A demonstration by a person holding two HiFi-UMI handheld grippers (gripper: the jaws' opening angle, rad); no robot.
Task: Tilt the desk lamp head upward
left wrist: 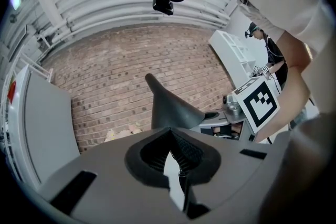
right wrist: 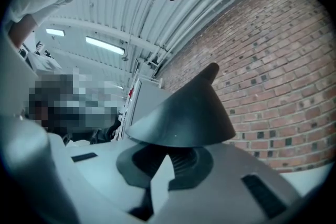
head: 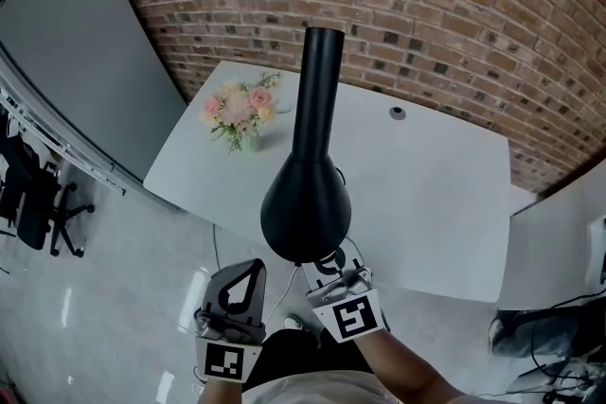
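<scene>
Right gripper [head: 333, 266] is up at the wide rim of the black lamp head [head: 308, 194], jaws pinched in on that rim, tips tucked under the cone in the right gripper view. The lamp head stands over the white desk's [head: 426, 194] near edge, narrow neck pointing toward the brick wall [head: 454, 5]. Left gripper [head: 246, 281] hangs just beside it, jaws together, nothing between. Flowers [head: 239, 109] sit at the desk's far left.
</scene>
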